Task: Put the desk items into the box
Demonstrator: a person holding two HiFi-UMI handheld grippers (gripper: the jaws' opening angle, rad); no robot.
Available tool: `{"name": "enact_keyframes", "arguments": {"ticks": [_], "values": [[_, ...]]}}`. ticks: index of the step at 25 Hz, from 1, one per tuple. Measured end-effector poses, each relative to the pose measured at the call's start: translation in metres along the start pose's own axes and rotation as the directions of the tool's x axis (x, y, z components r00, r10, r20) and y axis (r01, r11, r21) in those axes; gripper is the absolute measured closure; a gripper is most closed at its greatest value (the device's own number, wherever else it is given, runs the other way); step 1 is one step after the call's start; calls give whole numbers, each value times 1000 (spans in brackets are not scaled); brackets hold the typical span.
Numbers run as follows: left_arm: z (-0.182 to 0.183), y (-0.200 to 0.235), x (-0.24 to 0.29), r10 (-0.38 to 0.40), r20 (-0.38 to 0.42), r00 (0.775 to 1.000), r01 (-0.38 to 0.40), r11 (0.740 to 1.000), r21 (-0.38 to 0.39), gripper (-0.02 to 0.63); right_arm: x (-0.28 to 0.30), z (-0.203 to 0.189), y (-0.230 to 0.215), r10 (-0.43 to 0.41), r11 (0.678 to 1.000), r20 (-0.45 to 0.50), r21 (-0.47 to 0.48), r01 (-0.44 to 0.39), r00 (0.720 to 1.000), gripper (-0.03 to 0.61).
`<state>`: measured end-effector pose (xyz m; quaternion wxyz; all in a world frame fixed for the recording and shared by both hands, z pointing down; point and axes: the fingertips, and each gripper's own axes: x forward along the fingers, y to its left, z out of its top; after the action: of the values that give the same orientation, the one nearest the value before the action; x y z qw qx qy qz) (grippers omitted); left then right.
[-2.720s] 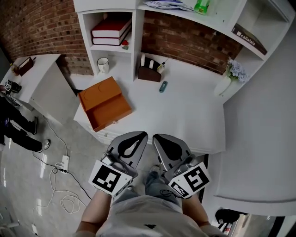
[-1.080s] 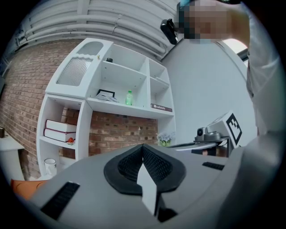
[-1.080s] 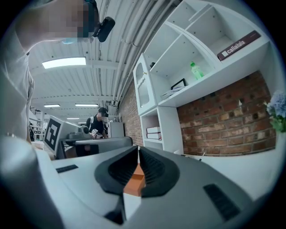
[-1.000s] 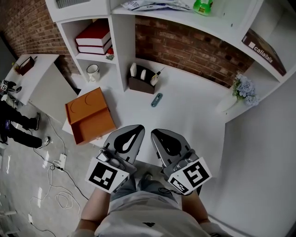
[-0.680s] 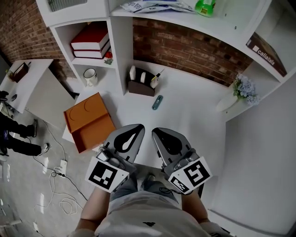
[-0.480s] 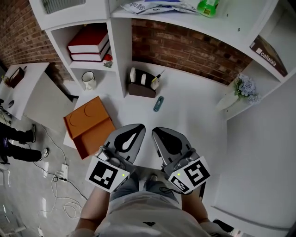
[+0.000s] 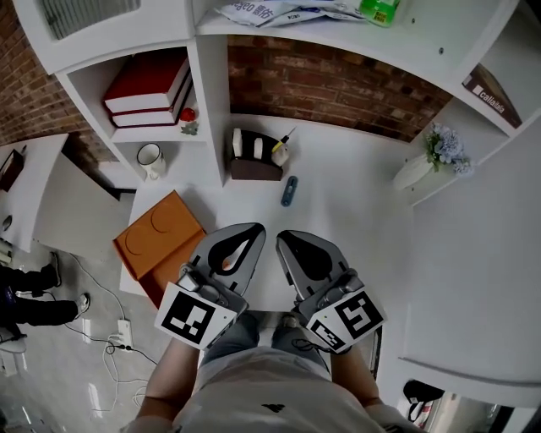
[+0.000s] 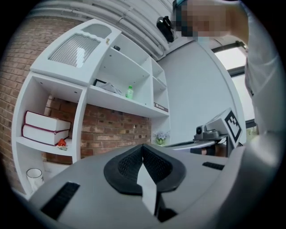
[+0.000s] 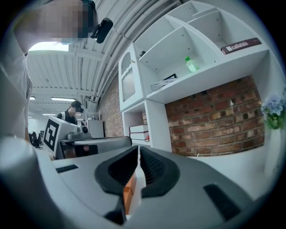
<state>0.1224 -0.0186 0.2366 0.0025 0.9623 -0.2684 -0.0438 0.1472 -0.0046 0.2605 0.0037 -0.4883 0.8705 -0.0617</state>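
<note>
Orange box (image 7: 150,243) sits at the left front corner of the desk (image 7: 355,220), partly hidden behind the left gripper (image 7: 245,230). Can't tell if its lid is open. A sliver of it shows orange low in the right gripper view.

Nothing is in the box and the items are untouched:
- A small blue pen-like item (image 7: 288,190) lies mid-desk.
- A brown organizer (image 7: 254,162) stands just behind it, by the shelf post.
- A white mug (image 7: 150,157) is in the low left cubby.
- Red books (image 7: 145,83) are stacked in the cubby above.
- A vase (image 7: 412,172) with flowers is at the right back corner.
- A green bottle (image 7: 377,10) and papers (image 7: 262,10) are on the upper shelf.

Both grippers are side by side over the desk's front edge, pointing level at the shelves, well apart from every item. Left gripper: jaws together, nothing between them. Right gripper (image 7: 292,238): jaws closed to a thin slit, empty.
</note>
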Motion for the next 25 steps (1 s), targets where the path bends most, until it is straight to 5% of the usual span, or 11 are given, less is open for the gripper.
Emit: {"name": "enact_keyframes", "arguments": {"ticks": [4,25], "values": [[-16,12,-3,-31,-78,996,29,999,-22,600,10,-4,-1,-51,999,-5,8,51,999,565],[-29,47,-8,-92,-80,993,86,994,-74,600,38,-24,-28,-196,979,-76,41,200,978,563]]}}
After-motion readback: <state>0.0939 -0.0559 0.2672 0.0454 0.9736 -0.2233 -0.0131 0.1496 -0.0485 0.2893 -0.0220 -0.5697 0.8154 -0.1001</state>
